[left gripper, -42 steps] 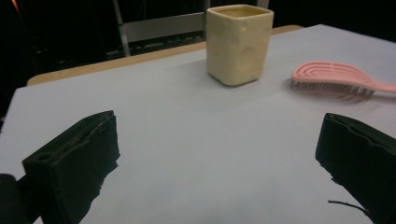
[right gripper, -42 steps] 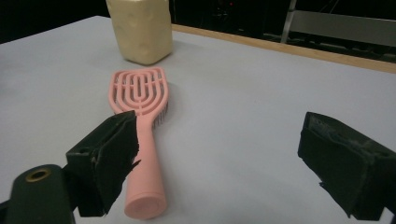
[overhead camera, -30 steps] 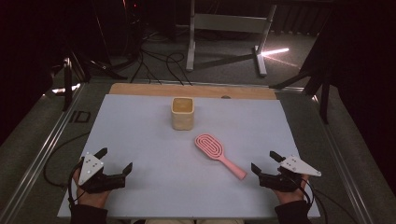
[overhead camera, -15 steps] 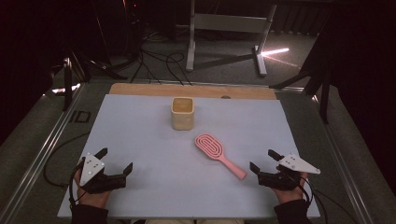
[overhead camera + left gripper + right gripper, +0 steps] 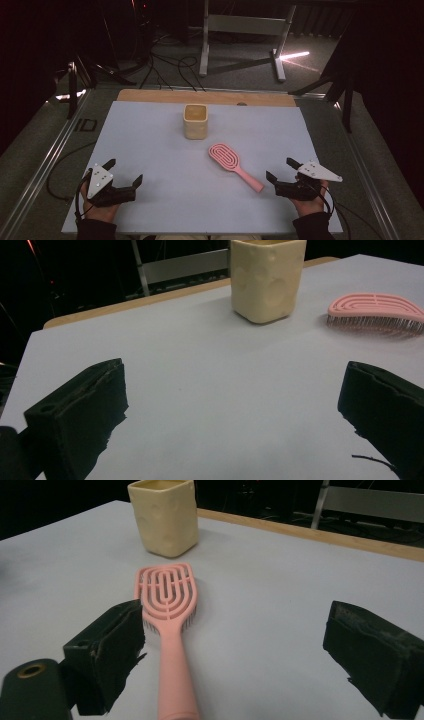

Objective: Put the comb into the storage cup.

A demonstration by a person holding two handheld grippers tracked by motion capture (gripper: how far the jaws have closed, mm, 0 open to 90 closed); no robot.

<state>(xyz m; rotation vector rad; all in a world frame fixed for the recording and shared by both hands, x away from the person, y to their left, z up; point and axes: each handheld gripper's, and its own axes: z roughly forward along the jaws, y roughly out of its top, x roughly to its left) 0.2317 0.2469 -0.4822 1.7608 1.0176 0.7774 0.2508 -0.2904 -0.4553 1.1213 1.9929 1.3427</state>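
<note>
Cream cup (image 5: 195,121) upright mid-table, beyond brush head, apart from it. Pink brush (image 5: 235,166) flat on mat, handle end near right gripper (image 5: 282,170), jaws spread, empty. Left gripper (image 5: 123,172) released, well apart.

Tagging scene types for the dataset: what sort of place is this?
Probably a lab or studio set up for recording, not a home: a pale mat-covered table in a dark room, loose cables on the carpeted floor, a metal stand behind, and just a cup and hairbrush as props.

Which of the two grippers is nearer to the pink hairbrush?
The right gripper: the pink plastic hairbrush has its handle end just before it; the left gripper lies far across the table.
</note>
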